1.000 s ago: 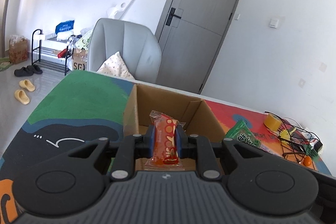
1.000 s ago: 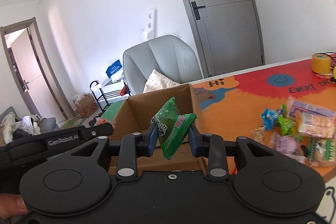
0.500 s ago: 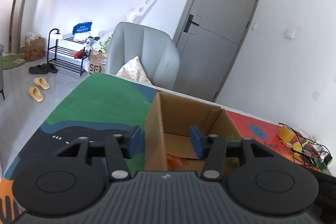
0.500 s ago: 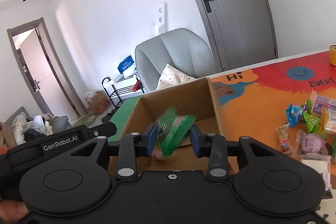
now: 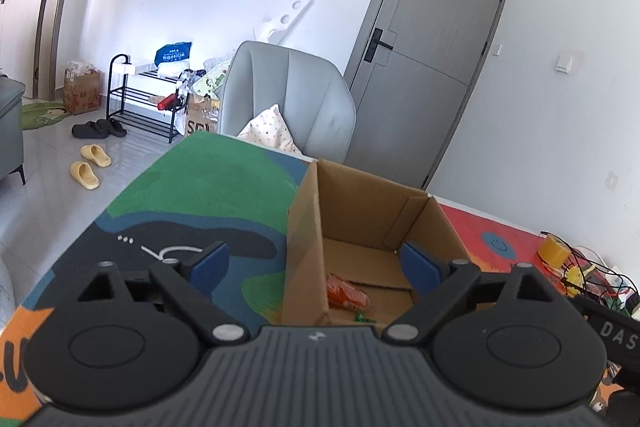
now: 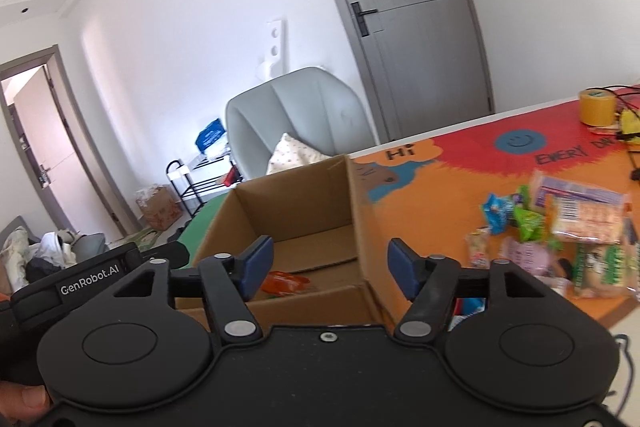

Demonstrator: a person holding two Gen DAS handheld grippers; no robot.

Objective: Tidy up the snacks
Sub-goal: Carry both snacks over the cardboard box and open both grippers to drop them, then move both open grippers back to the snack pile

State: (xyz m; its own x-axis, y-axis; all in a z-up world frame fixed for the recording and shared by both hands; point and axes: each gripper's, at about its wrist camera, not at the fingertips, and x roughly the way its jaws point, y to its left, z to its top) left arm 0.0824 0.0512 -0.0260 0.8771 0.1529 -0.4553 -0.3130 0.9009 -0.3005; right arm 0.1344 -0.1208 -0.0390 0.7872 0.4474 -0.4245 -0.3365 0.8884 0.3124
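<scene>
Both grippers hang over the cardboard box (image 5: pixel 360 211) with their jaws spreading and nothing between them. The left gripper (image 5: pixel 314 263) straddles the box's left wall, one blue pad outside it and one inside; the right gripper (image 6: pixel 330 263) points at the box's right-hand wall from the other side, its pads apart.

On the box floor lies an orange snack packet (image 5: pixel 346 297), and a scrap of green wrapper (image 5: pixel 362 318) shows just at the near edge, mostly hidden by the tool body, so little can be told of it. Judging by this, only a couple of snacks are put away.

Most of the work looks still ahead: a heap of loose snacks (image 6: pixel 560 227) sits on the bright table mat (image 6: pixel 440 195) to the right of the box, well apart from either gripper. A roll of yellow tape (image 6: pixel 598 107) and some cables lie farther back and seem no part of the sorting.
</scene>
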